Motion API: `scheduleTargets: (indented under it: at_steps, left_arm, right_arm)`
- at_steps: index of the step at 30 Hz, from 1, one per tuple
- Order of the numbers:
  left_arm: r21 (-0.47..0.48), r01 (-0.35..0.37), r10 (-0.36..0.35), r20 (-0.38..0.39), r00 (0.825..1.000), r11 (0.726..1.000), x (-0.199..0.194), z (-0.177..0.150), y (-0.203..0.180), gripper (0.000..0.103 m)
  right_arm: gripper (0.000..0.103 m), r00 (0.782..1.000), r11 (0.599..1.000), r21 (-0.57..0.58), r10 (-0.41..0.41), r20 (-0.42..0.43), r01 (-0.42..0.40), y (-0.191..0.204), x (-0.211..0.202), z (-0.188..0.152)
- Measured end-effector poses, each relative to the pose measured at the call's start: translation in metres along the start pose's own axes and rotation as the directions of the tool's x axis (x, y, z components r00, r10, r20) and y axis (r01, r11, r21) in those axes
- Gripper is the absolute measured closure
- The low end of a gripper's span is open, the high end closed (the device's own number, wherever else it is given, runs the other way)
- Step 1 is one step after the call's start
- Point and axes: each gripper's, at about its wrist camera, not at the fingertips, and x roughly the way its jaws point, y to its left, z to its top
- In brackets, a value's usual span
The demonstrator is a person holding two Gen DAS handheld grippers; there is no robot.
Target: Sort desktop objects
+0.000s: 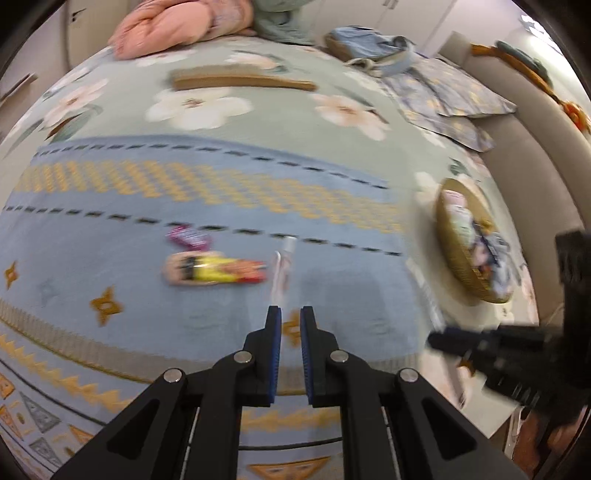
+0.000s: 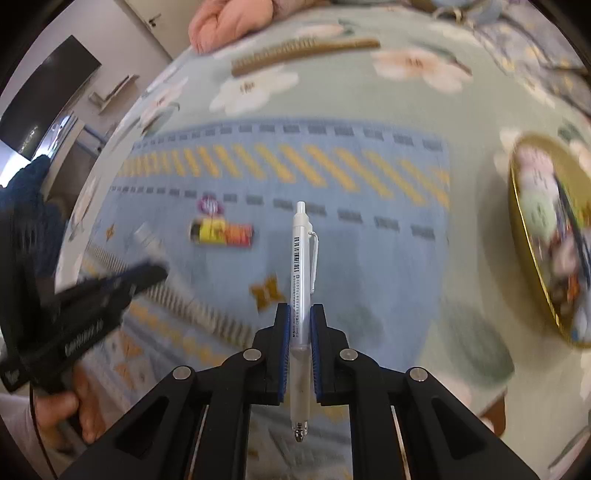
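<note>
Nearest your right camera, the jaws of your right gripper (image 2: 300,308) are clamped on a white pen (image 2: 303,258). The pen lies along the fingers, its clip end pointing away from you and its metal tip hanging back past the pads.

The jaws of your left gripper (image 1: 291,310) are drawn almost together. A slim pale tube (image 1: 283,266) sticks out from their very tip, and it is too blurred to name more closely. From the right camera that same tube shows just beyond the left gripper's tip, with your hand (image 2: 62,406) on its handle.

Below both grippers lies a blue patterned cloth (image 1: 184,192) on a floral spread (image 1: 277,110). On the cloth are a yellow and red packet (image 1: 218,271) and, just beyond it, a small purple packet (image 1: 190,238).

A round woven basket (image 1: 441,229) sits off the cloth's right edge with several things in it.

Farther back lie a long wooden brush (image 1: 240,81) and a pink quilt (image 1: 166,33).
</note>
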Motion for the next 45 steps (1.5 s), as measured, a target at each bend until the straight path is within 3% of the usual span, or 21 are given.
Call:
scheduleTargets:
  at_steps: [8, 11, 13, 17, 21, 24, 27, 30, 32, 34, 36, 37, 39, 45]
  left_arm:
    - [0.1, 0.067, -0.069, 0.018, 0.997, 0.993, 0.01, 0.022, -0.104, 0.095]
    - [0.124, 0.017, -0.017, 0.0, 1.0, 0.992, 0.018, 0.018, -0.127, 0.092]
    - [0.088, -0.039, 0.042, -0.029, 0.999, 0.995, 0.029, 0.011, -0.116, 0.085]
    - [-0.031, -0.13, 0.128, -0.056, 0.99, 0.991, 0.039, 0.002, -0.066, 0.084]
    - [0.0, -0.211, 0.21, -0.07, 0.975, 0.977, 0.055, -0.002, -0.038, 0.085]
    - [0.009, -0.191, 0.191, -0.115, 0.975, 0.981, 0.076, -0.008, -0.026, 0.082]
    - [0.027, -0.27, 0.272, -0.137, 0.953, 0.962, 0.097, -0.014, -0.022, 0.075]
    - [-0.012, -0.269, 0.266, -0.1, 0.959, 0.963, 0.102, -0.018, -0.018, 0.071]
    - [0.017, -0.283, 0.284, -0.086, 0.955, 0.959, 0.104, -0.017, -0.021, 0.071]
    - [0.049, -0.281, 0.284, -0.067, 0.957, 0.959, 0.105, -0.015, -0.025, 0.072]
    - [0.055, -0.268, 0.271, -0.061, 0.961, 0.962, 0.105, -0.012, -0.027, 0.084]
    - [0.055, -0.26, 0.263, -0.063, 0.963, 0.964, 0.106, -0.011, -0.029, 0.088]
    - [0.069, -0.262, 0.266, -0.061, 0.962, 0.963, 0.104, -0.01, -0.034, 0.094]
    - [0.041, -0.237, 0.24, -0.078, 0.968, 0.971, 0.098, -0.018, -0.045, 0.096]
  right_arm:
    - [0.092, 0.999, 0.996, 0.092, 0.007, 0.042, -0.011, -0.072, -0.056, -0.027]
    - [0.092, 0.998, 0.994, 0.11, -0.022, 0.067, 0.014, -0.099, -0.075, -0.026]
    - [0.092, 0.998, 0.995, 0.099, -0.038, 0.058, 0.032, -0.111, -0.076, -0.026]
    - [0.092, 0.999, 0.999, 0.039, -0.04, 0.034, 0.038, -0.117, -0.067, -0.036]
    - [0.092, 1.0, 0.999, 0.035, -0.007, -0.002, 0.007, -0.115, -0.053, -0.046]
    - [0.092, 1.0, 1.0, 0.017, 0.002, -0.011, -0.002, -0.11, -0.046, -0.048]
    - [0.091, 1.0, 1.0, -0.006, 0.003, -0.002, -0.003, -0.108, -0.046, -0.047]
    - [0.091, 1.0, 1.0, 0.002, 0.012, -0.017, -0.012, -0.114, -0.043, -0.047]
    - [0.09, 0.999, 0.999, 0.017, 0.028, -0.029, -0.028, -0.12, -0.042, -0.048]
    - [0.079, 0.997, 0.999, 0.01, 0.05, -0.057, -0.049, -0.122, -0.038, -0.048]
    - [0.054, 0.996, 0.998, 0.001, 0.063, -0.067, -0.063, -0.12, -0.036, -0.047]
    - [0.051, 0.995, 0.997, -0.001, 0.08, -0.061, -0.08, -0.118, -0.034, -0.046]
    - [0.051, 0.994, 0.995, 0.0, 0.104, -0.04, -0.104, -0.116, -0.035, -0.043]
    - [0.051, 0.984, 0.984, 0.009, 0.178, -0.028, -0.177, -0.104, -0.015, -0.024]
